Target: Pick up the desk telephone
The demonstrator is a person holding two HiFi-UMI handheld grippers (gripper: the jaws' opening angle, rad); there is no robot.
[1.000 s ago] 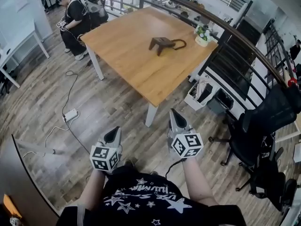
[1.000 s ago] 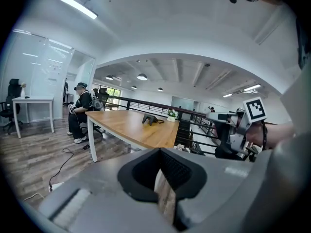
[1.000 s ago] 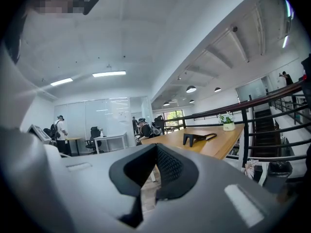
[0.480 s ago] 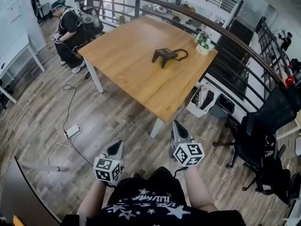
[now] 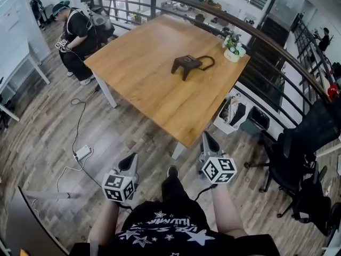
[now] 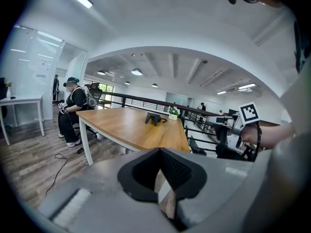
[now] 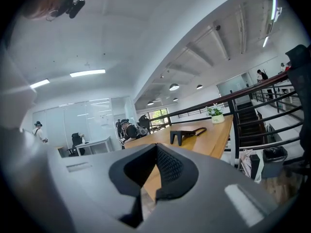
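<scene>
While both grippers hung short of the wooden table (image 5: 149, 87), the desk telephone (image 5: 186, 64) stood on it, past the middle toward the far side. It was a dark, low, angled body on short legs, with a dark cord (image 5: 208, 63) looping out toward the potted plant (image 5: 233, 47).

Your left gripper (image 5: 131, 159) had its jaws pressed together on nothing. Your right gripper (image 5: 206, 138) was likewise clenched and empty. Both were well apart from the telephone.

Only the head view showed the floor, with a white power strip (image 5: 82, 153) at your left and a black office chair (image 5: 298, 153) at your right. Your left gripper view caught your right hand and its marker cube from the side, and the seated person (image 5: 74, 33) beyond the table. Your right gripper view alone showed a glass wall (image 7: 92, 115) and a standing person (image 7: 38, 130).

The lettering among the white stars on your black shirt (image 5: 160, 223) was too warped to read. The mark on the plant's pot was too small to read.
</scene>
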